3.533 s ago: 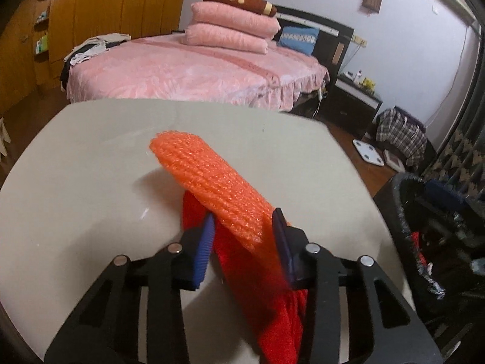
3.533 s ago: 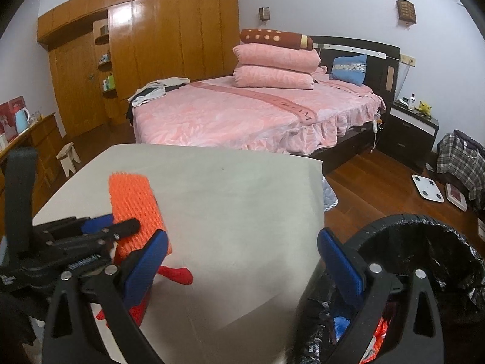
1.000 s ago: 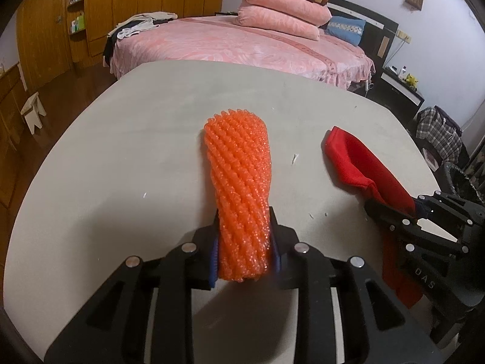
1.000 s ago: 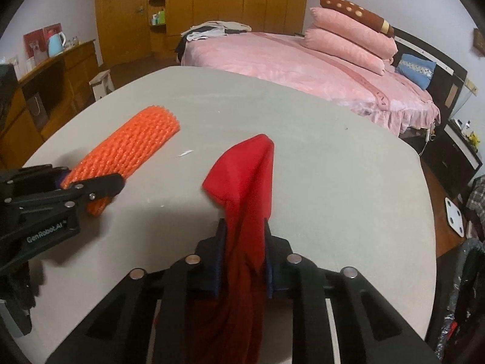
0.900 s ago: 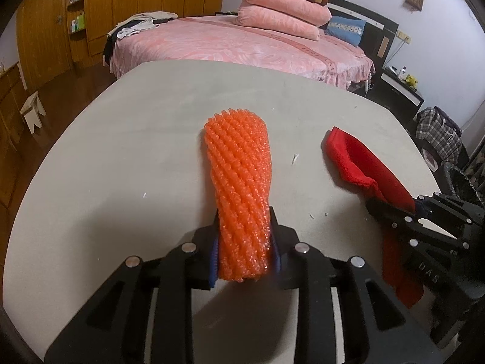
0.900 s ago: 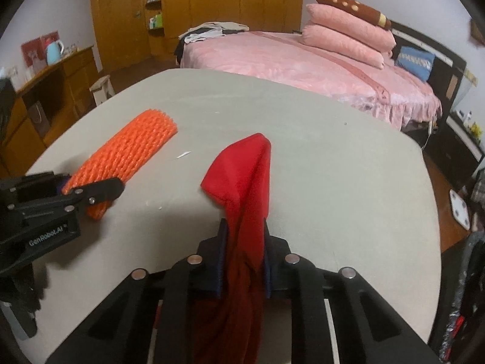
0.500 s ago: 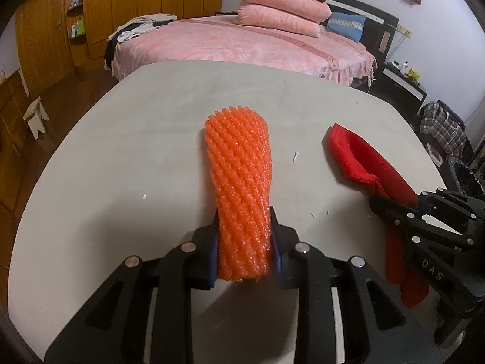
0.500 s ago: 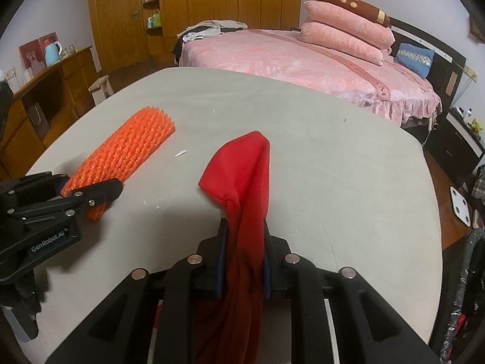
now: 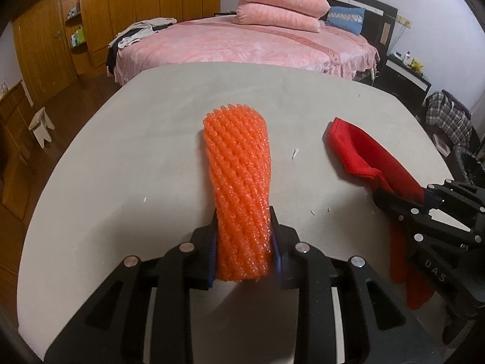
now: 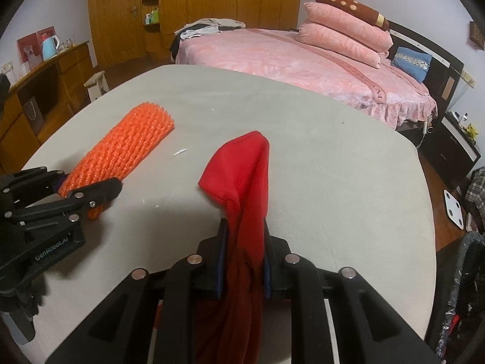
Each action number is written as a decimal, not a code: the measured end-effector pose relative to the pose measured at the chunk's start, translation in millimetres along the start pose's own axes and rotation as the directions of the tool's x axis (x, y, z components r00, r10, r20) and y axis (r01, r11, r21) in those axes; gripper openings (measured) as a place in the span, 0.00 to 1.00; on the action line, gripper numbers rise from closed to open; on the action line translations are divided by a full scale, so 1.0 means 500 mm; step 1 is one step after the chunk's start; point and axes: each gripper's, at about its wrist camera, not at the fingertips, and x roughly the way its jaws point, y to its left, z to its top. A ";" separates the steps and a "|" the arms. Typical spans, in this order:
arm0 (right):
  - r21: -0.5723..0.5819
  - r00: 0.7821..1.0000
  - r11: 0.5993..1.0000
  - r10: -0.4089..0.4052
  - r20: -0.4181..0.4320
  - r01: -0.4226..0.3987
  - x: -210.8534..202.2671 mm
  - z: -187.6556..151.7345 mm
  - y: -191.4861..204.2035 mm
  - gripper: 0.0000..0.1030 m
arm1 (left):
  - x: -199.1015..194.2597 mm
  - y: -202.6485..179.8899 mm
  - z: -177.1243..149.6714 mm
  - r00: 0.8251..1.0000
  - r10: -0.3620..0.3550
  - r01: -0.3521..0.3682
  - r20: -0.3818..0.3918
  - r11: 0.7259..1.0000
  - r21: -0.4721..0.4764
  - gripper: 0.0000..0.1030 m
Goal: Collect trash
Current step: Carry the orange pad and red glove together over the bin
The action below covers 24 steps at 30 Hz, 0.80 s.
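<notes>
Left gripper (image 9: 244,254) clamped on orange foam net sleeve (image 9: 238,179); right gripper (image 10: 242,261) clamped on red cloth (image 10: 242,176). Both gripped over grey table (image 10: 333,166); binning left; white scraps (image 9: 294,153) beside sleeve uncollected.

A pink bed (image 10: 272,54) is seen beyond a grey table (image 10: 333,182), with stacked pink pillows (image 10: 342,36) at its head. Wooden wardrobes (image 10: 212,6) are set against the far wall.

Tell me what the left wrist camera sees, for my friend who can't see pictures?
The left tool is shut on an orange foam net sleeve lying on a pale grey table. To its right, the right tool grips a red cloth. A pink bed stands behind the table.
</notes>
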 end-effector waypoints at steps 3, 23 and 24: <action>0.032 1.000 0.999 0.013 -0.011 -0.013 -0.002 0.002 -0.008 0.18 | -0.002 -0.002 0.000 1.000 0.005 -0.005 0.001 1.000 0.005 0.26; 0.179 0.990 0.977 0.103 0.097 -0.120 -0.153 -0.027 -0.102 0.16 | -0.123 -0.061 -0.035 0.995 -0.061 0.061 0.084 0.998 0.010 0.21; 0.180 0.989 0.976 0.105 0.104 -0.122 -0.161 -0.028 -0.106 0.16 | -0.129 -0.065 -0.033 0.994 -0.063 0.062 0.089 0.998 0.012 0.21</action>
